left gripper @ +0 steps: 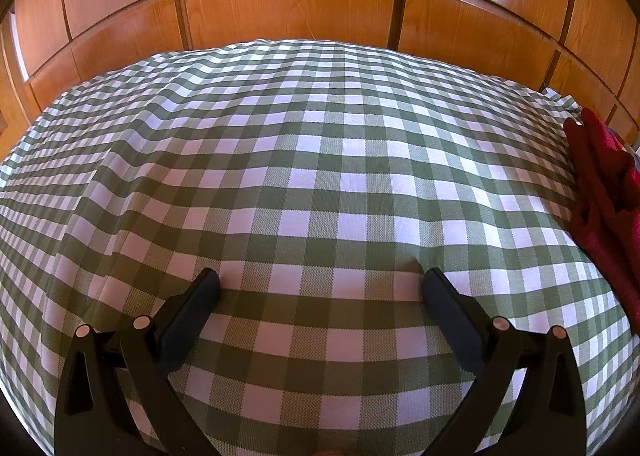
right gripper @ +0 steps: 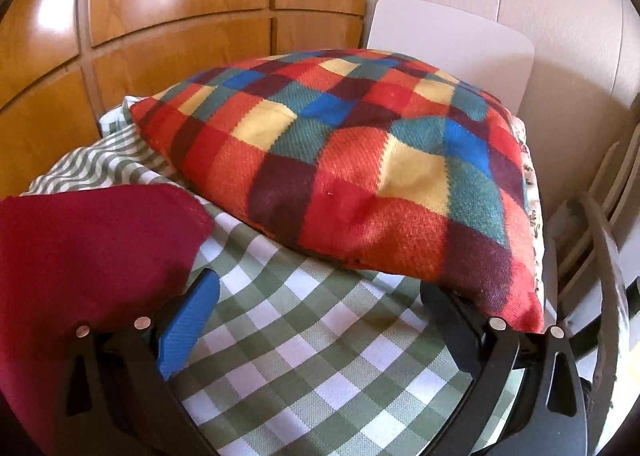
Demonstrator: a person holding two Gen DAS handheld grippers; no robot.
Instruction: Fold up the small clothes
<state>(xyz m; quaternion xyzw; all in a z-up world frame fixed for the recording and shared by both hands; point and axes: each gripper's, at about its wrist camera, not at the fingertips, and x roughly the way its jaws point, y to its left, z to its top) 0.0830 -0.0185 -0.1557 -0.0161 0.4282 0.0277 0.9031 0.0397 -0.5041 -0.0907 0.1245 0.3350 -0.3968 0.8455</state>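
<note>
A dark red garment lies bunched at the far right edge of the left wrist view, on the green-and-white checked cloth. My left gripper stands open low over the bare cloth, well left of the garment, with nothing between its fingers. In the right wrist view the same dark red garment lies at the left, its edge overlapping the blue-padded left finger. My right gripper is open over the checked cloth. Its right finger sits under the corner of a pillow.
A multicoloured checked pillow rests on the cloth, filling the middle of the right wrist view. Wooden cabinet panels rise behind the surface. A white chair back and slatted furniture stand at the right.
</note>
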